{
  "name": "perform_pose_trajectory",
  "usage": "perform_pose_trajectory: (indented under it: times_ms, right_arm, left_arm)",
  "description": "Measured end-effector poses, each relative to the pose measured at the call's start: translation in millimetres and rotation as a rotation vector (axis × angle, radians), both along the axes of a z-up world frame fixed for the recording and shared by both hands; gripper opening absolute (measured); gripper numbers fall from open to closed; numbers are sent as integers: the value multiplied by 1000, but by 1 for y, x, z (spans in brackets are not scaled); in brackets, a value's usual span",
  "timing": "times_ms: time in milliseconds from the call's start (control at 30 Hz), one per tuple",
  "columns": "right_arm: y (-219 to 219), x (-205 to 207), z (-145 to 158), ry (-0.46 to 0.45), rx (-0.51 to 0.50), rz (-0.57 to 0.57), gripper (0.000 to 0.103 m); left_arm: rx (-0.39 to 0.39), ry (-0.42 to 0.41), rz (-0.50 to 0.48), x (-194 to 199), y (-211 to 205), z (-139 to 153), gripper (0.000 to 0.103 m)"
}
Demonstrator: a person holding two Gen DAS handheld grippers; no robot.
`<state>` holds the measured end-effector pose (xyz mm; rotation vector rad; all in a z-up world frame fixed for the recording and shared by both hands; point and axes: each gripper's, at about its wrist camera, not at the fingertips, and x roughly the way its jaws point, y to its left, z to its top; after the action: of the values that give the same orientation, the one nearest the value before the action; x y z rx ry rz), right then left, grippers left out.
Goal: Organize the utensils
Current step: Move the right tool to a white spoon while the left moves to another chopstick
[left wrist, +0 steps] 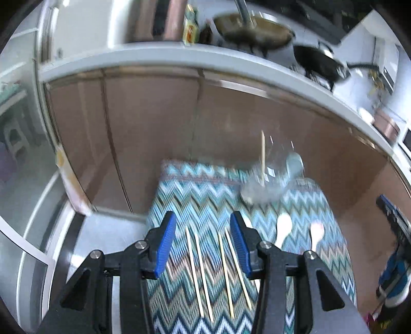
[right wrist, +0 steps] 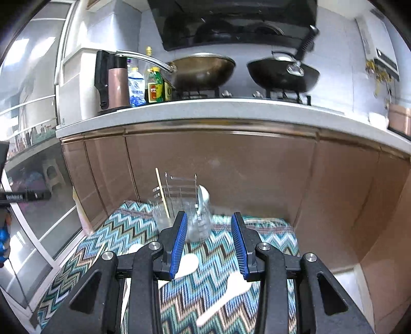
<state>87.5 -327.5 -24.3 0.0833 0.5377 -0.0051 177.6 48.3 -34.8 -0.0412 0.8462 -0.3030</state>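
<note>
While both jaws stand apart and empty, chopsticks point(left wrist: 203, 272) below left gripper point(left wrist: 203, 244), spoons point(right wrist: 188, 263) below right gripper point(right wrist: 209, 244).

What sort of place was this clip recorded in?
Most likely a home kitchen: two woks sit on a gas stove, oil bottles stand on the white countertop, and a range hood hangs above.
</note>
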Motion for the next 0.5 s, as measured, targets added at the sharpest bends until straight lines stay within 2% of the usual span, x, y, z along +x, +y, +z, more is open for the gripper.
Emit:
perform_pose_trajectory:
  times_ms: [133, 333, 500]
  right_arm:
    - [-16, -5, -13, 86, 47, 12, 30]
    - [-41, -5, -51, 219, 147, 19, 30]
    - [-65, 5, -97, 332, 211, -18, 30]
  left_arm:
    - [16, 167, -80, 3, -14, -38, 41]
    - [65, 308, -103, 18, -29, -81, 41]
    - [74, 398, -113, 33, -37, -110, 41]
